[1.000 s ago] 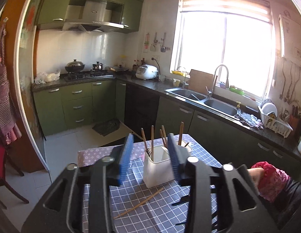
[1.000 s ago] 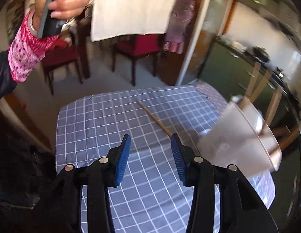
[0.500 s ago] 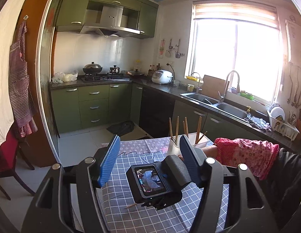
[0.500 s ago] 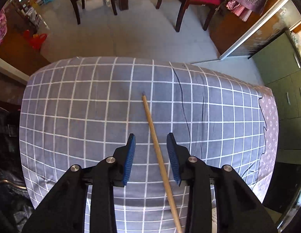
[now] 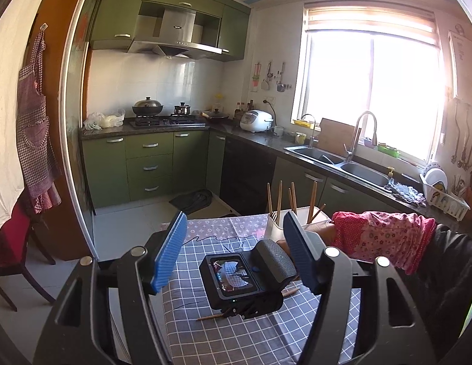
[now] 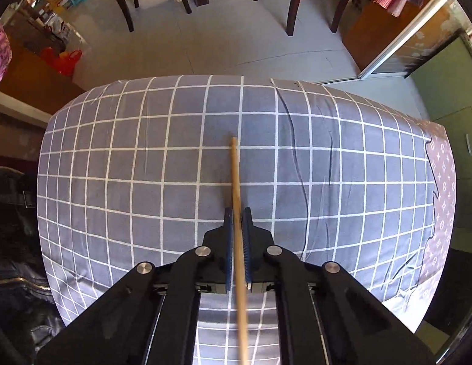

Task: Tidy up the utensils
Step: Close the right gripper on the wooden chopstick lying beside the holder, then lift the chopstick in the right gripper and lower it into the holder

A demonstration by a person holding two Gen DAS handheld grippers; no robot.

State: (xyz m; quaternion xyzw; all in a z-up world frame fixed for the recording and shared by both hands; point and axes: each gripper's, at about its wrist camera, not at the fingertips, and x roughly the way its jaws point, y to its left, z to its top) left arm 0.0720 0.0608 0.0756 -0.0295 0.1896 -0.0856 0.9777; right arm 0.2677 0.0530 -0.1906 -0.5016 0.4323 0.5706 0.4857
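Right gripper (image 6: 237,213) has its blue pads pinched on a wooden chopstick (image 6: 236,176), flat on the grey checked tablecloth (image 6: 114,167). The stick's long axis runs along the fingers, tip pointing straight ahead toward the cloth's far edge. Left gripper (image 5: 233,243) hangs above, jaws spread wide, nothing between them. Beyond it, a white utensil holder (image 5: 274,228) has chopsticks standing upright.
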